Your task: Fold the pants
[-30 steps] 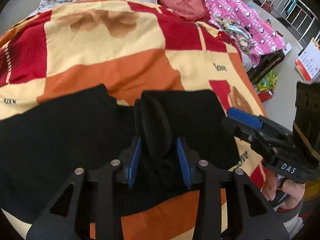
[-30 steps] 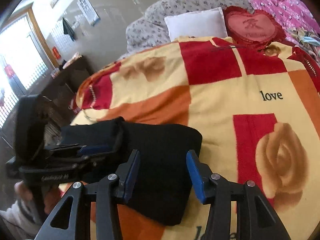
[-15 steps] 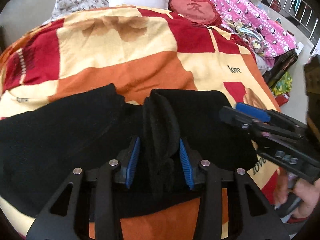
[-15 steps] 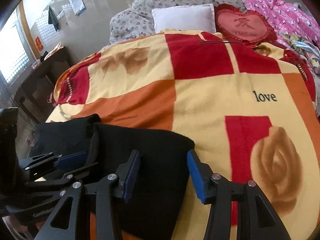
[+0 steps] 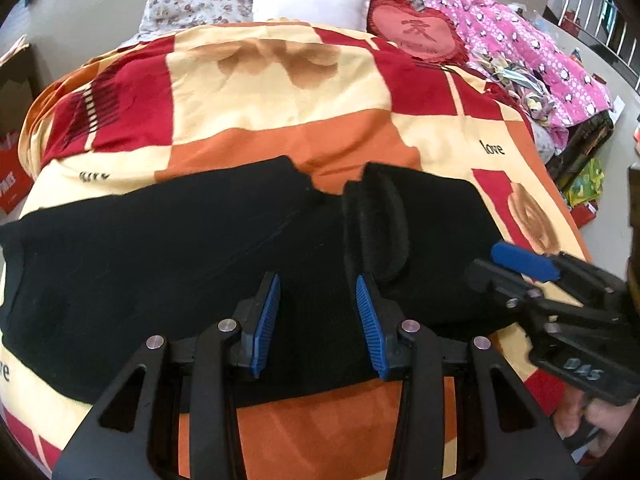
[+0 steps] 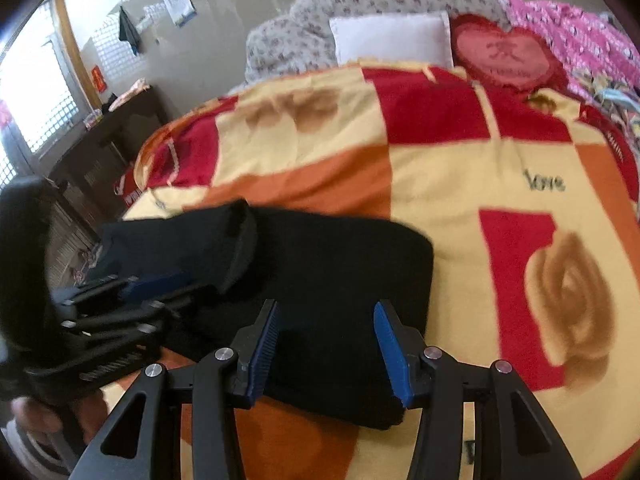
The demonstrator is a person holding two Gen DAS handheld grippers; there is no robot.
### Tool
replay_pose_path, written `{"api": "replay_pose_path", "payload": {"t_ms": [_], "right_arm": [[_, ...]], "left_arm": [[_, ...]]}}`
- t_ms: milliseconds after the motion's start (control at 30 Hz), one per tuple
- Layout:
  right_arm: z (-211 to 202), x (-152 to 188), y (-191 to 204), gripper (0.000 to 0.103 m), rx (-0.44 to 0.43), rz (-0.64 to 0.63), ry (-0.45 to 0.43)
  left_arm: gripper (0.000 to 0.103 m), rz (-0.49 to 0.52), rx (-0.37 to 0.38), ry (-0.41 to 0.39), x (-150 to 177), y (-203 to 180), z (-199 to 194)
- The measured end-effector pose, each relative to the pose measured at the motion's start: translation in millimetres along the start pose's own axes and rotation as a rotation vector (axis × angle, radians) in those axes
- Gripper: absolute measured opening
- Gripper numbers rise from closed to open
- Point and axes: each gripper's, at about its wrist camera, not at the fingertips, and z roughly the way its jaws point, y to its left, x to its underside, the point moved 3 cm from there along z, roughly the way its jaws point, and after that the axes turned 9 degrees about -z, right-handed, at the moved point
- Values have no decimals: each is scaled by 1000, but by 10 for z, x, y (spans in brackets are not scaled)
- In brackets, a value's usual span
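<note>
Black pants (image 5: 160, 264) lie across the near part of a checked blanket (image 5: 280, 92), partly folded. A raised fold of the waistband (image 5: 378, 228) stands just beyond my left gripper (image 5: 316, 320), which is open and empty above the cloth. In the right wrist view the folded right part of the pants (image 6: 340, 264) lies under my right gripper (image 6: 326, 344), which is open and empty. The right gripper also shows in the left wrist view (image 5: 560, 300). The left gripper shows at the left of the right wrist view (image 6: 100, 312).
A white pillow (image 5: 308, 4), a red heart cushion (image 5: 412, 36) and a pink quilt (image 5: 520, 48) lie at the far end of the bed. A dark cabinet (image 6: 108, 140) stands to the left of the bed. The bed's right edge drops to the floor with clutter (image 5: 584, 184).
My left gripper has let go of the raised fold and opened, drawing back and left. The fold now stands free to its right. My right gripper stayed open over the pants.
</note>
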Motion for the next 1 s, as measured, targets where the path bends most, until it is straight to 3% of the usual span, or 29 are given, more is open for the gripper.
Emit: {"api": "replay_pose_path", "payload": {"t_ms": [267,467,700,1000], "right_arm": [[-127,-103,150,48,-2,-34,-23],[107,-96,290,48,35,-91,44],[-2,-387,577,48,-42,-141,-20],[331,-686,1235,48,-152,-255,-15]], "left_arm": [[39,-34,-39,-47,-1,227,-169],[39,-64,-56,-62,-18,393,-264],[39,-115,-98,-84,-46,703,-408],[40,-241,-131,-96,-21,1240,-599]]}}
